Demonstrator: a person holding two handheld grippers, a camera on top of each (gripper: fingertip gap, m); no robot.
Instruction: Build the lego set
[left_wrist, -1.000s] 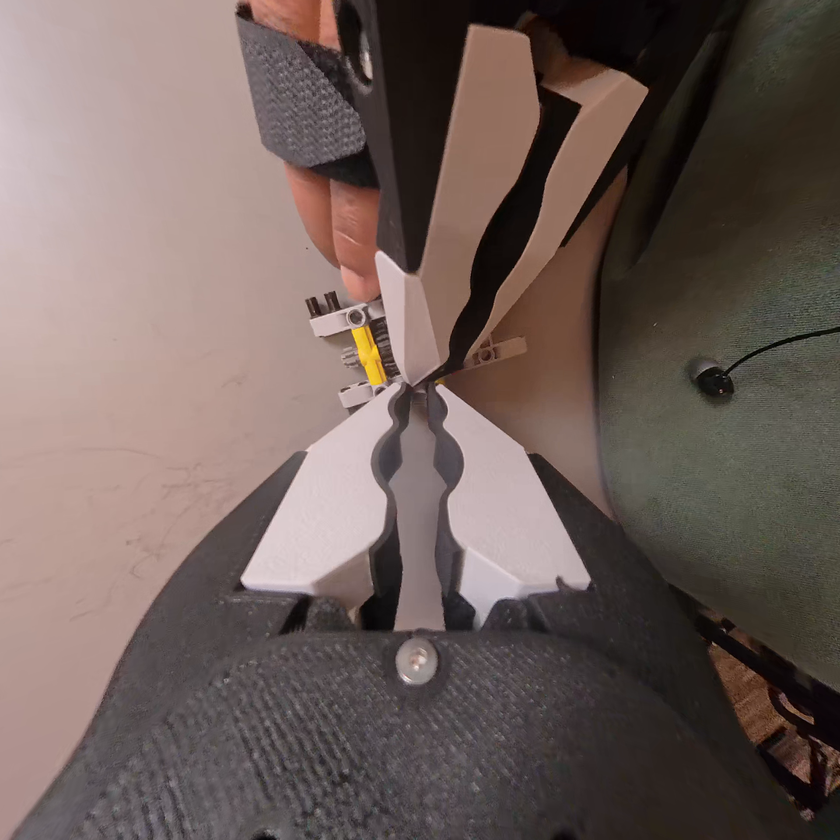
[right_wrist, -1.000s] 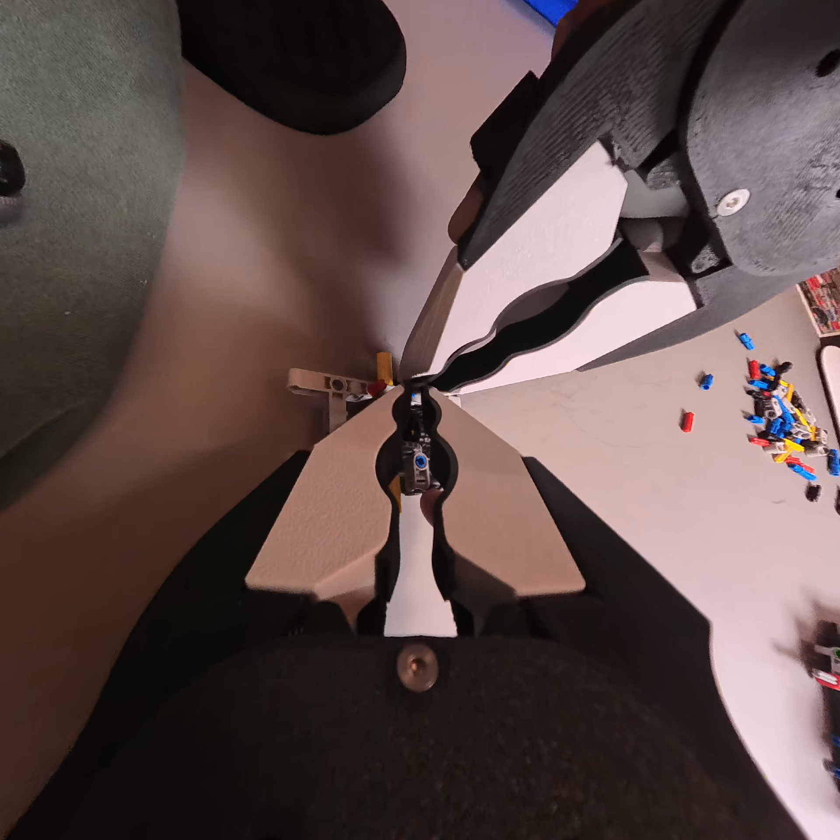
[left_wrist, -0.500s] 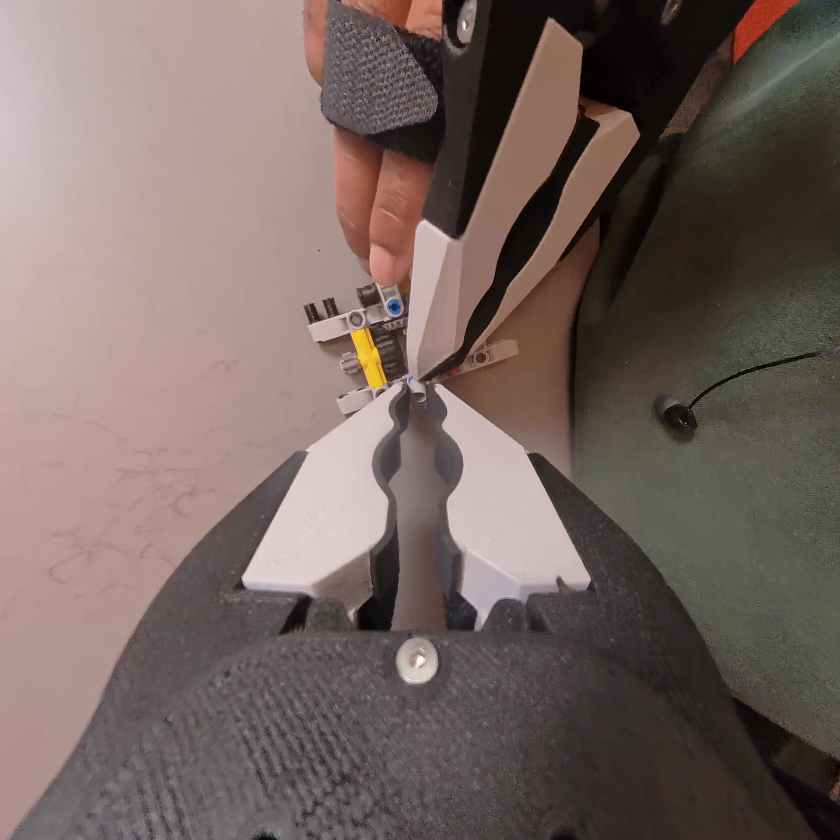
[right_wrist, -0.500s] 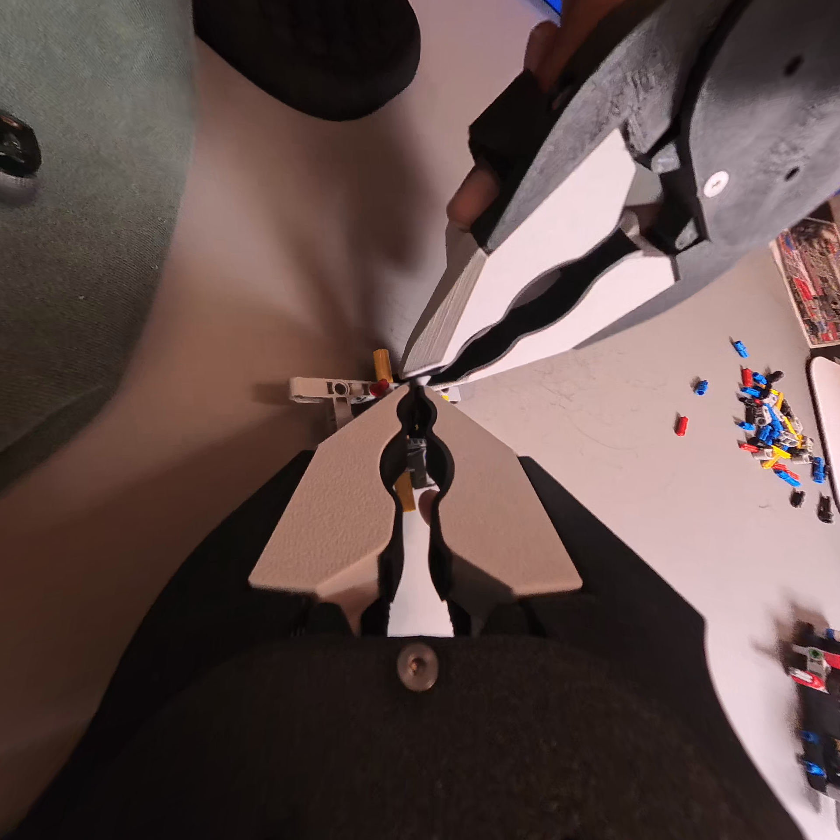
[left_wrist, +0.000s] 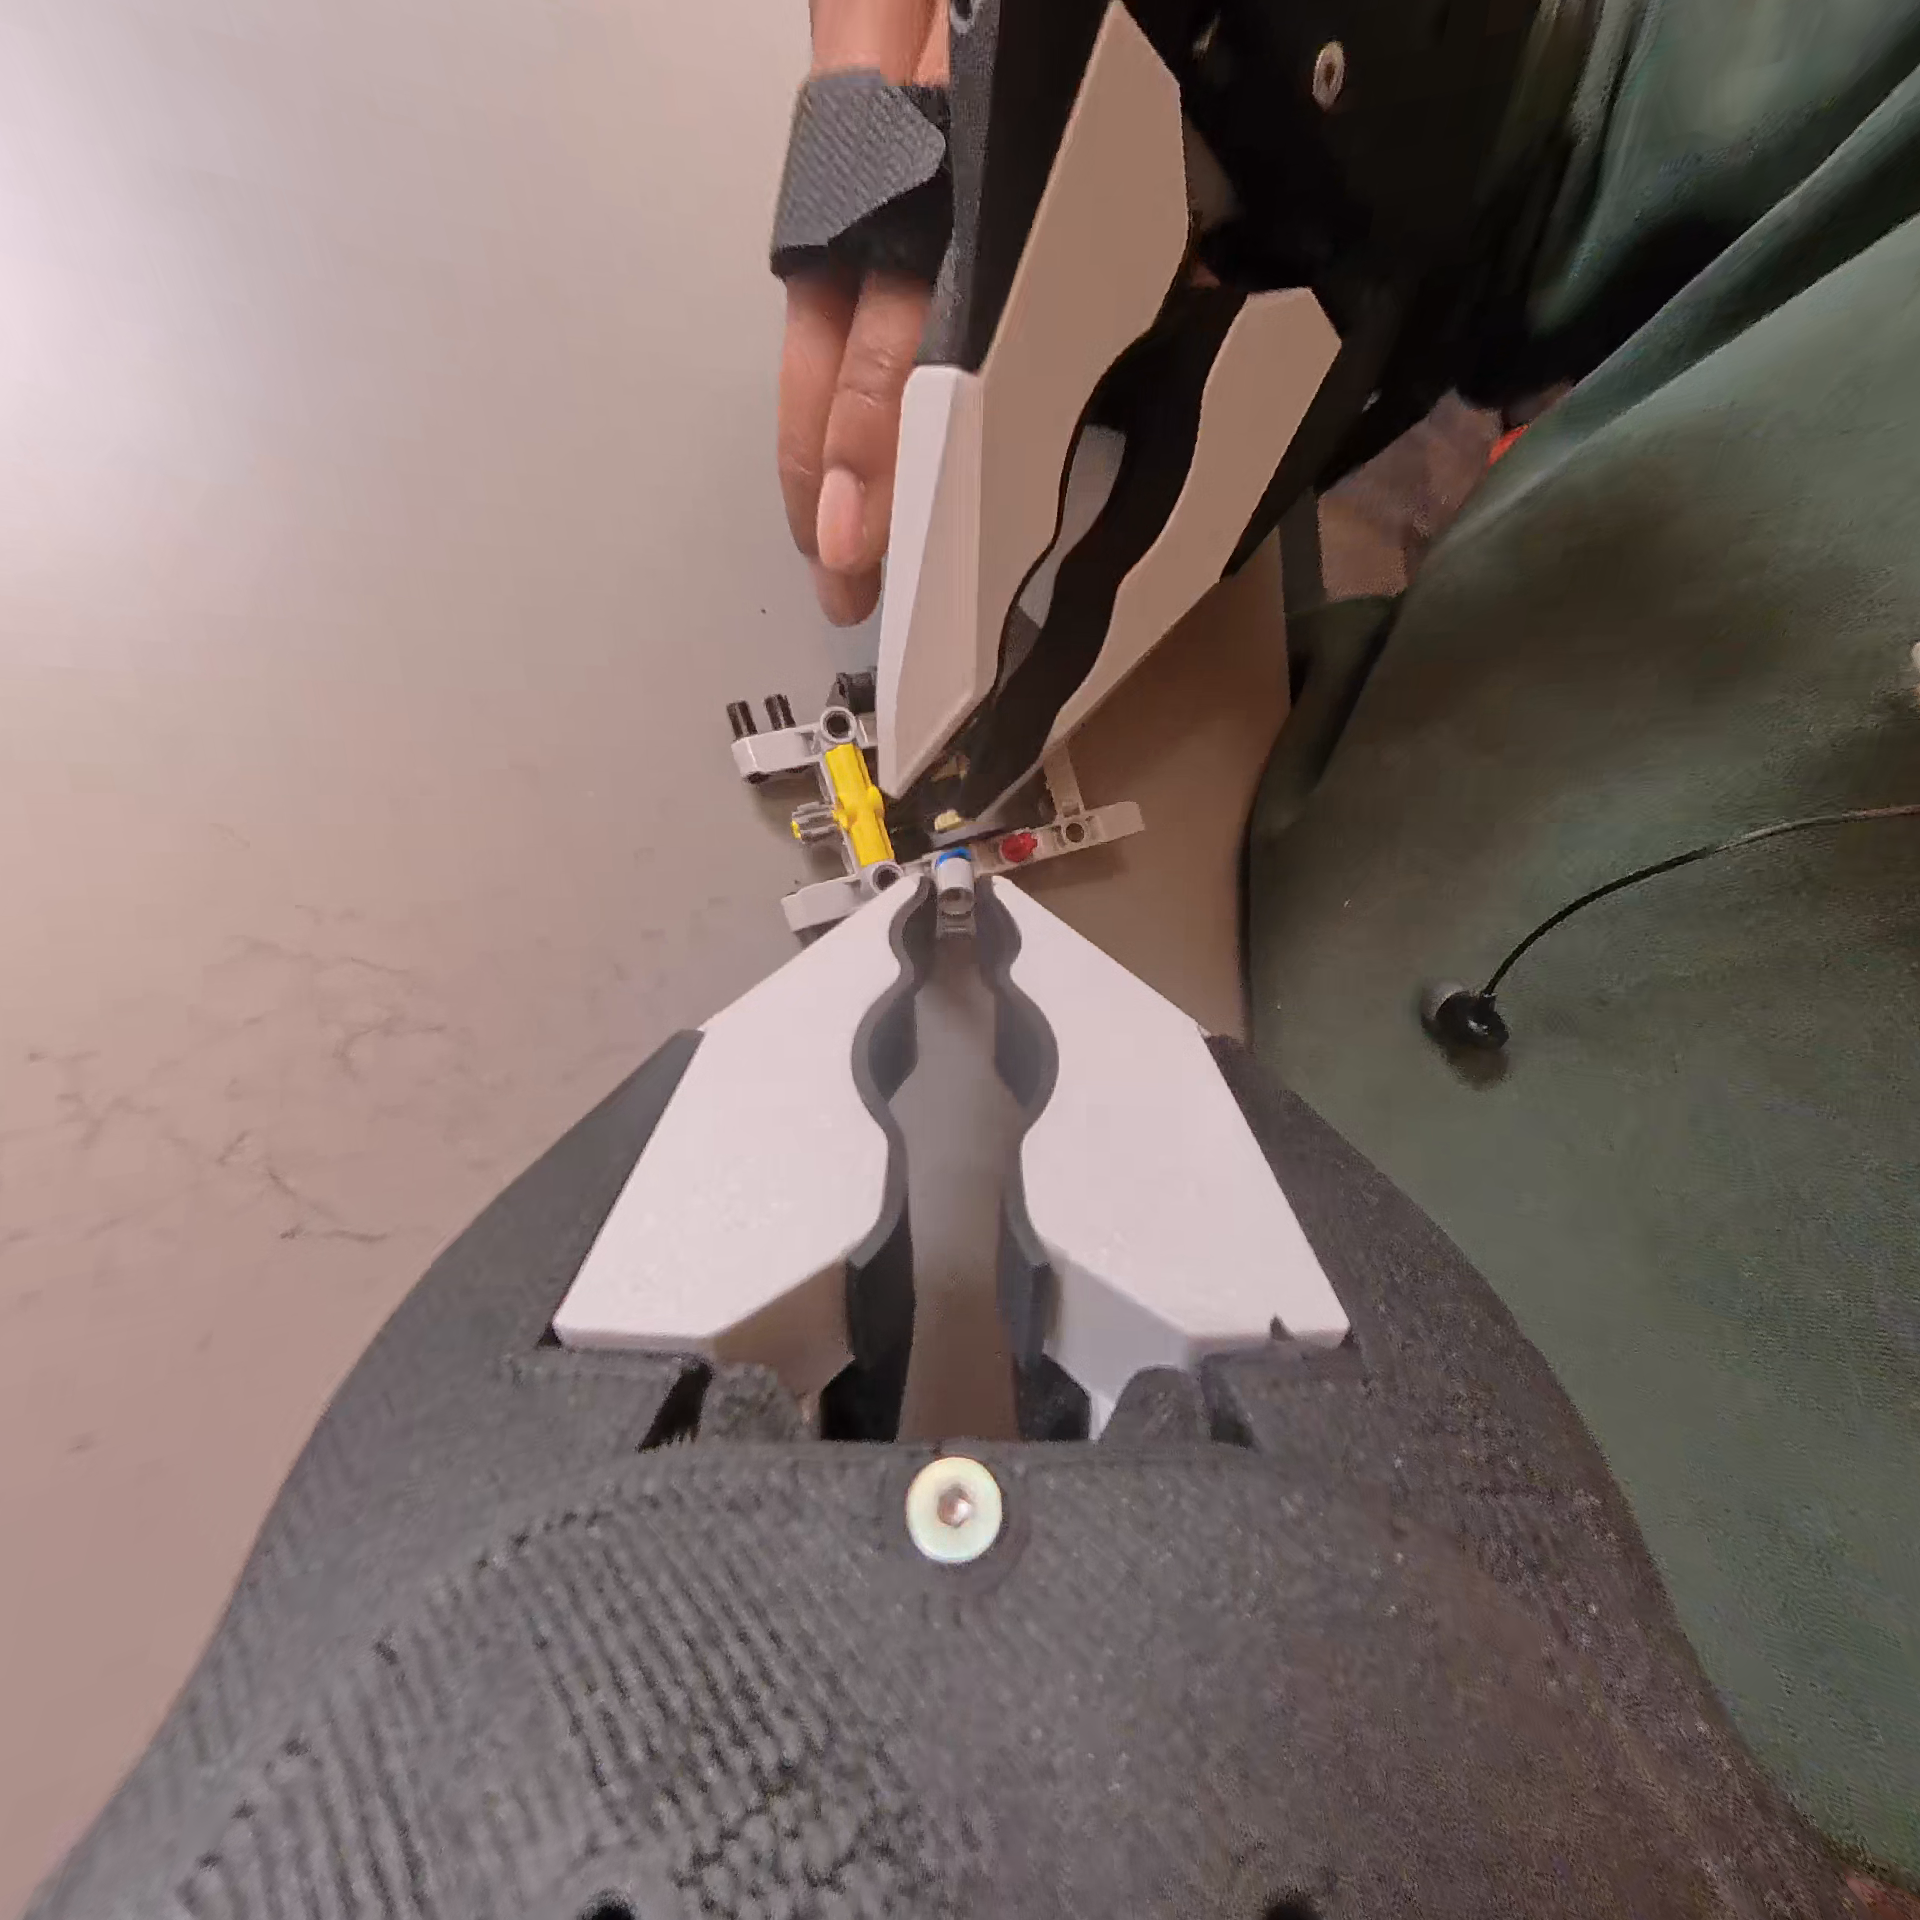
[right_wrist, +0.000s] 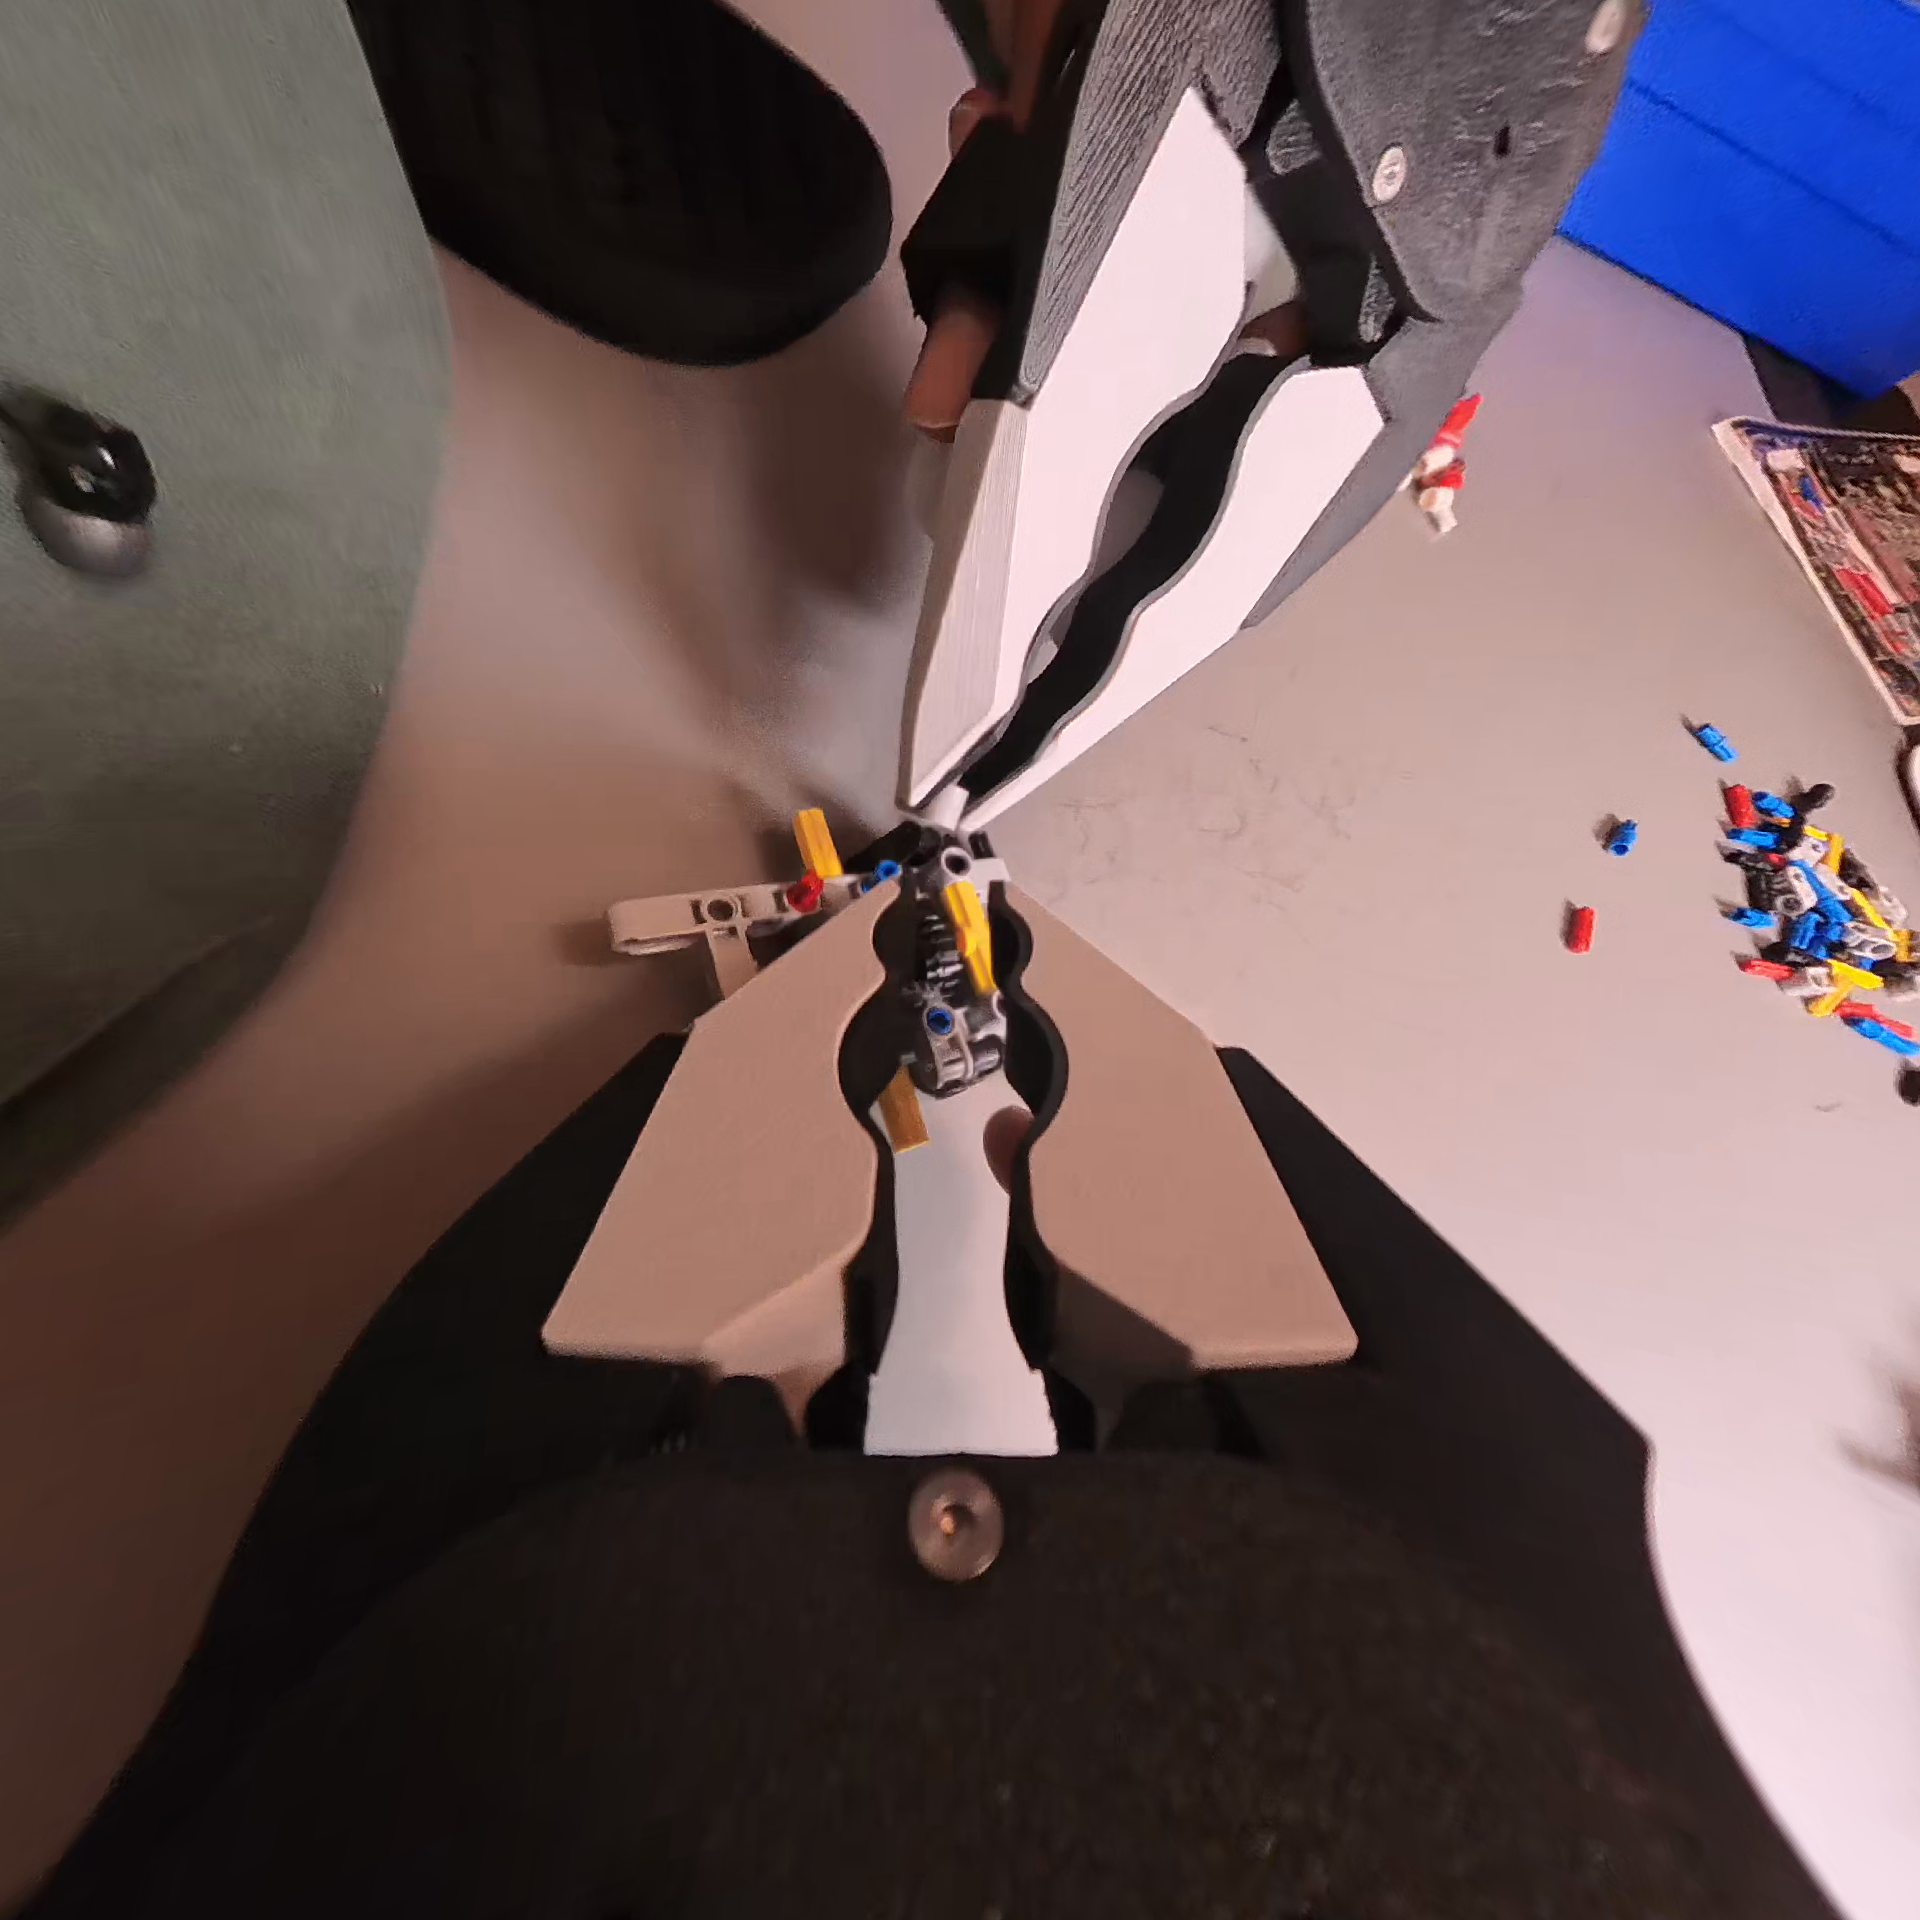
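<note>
A small lego assembly (left_wrist: 854, 802) of light grey beams, a yellow connector, black pins and a red pin is held just above the beige table (left_wrist: 312, 727). My right gripper (right_wrist: 945, 885) is shut on the assembly (right_wrist: 951, 997), whose grey, black and yellow parts lie between its fingers. In the left wrist view the right gripper (left_wrist: 951, 800) comes down from above onto it. My left gripper (left_wrist: 951, 899) is shut on a small grey connector (left_wrist: 954, 883) with a blue pin, which touches the assembly's near beam. The left gripper (right_wrist: 935, 808) meets the assembly tip to tip in the right wrist view.
A pile of loose lego pieces (right_wrist: 1818, 925) lies to the right, with a printed booklet (right_wrist: 1849, 551) and a blue box (right_wrist: 1766, 187) behind it. A person's green garment (left_wrist: 1610, 935) is close beside the grippers. A hand (left_wrist: 842, 416) holds the right gripper. Both grippers' tips are close together, under 4 cm apart.
The right gripper has swung more upright and the assembly has turned with it, so its near grey beam with the red pin now shows. The left gripper's connector stays at that beam.
</note>
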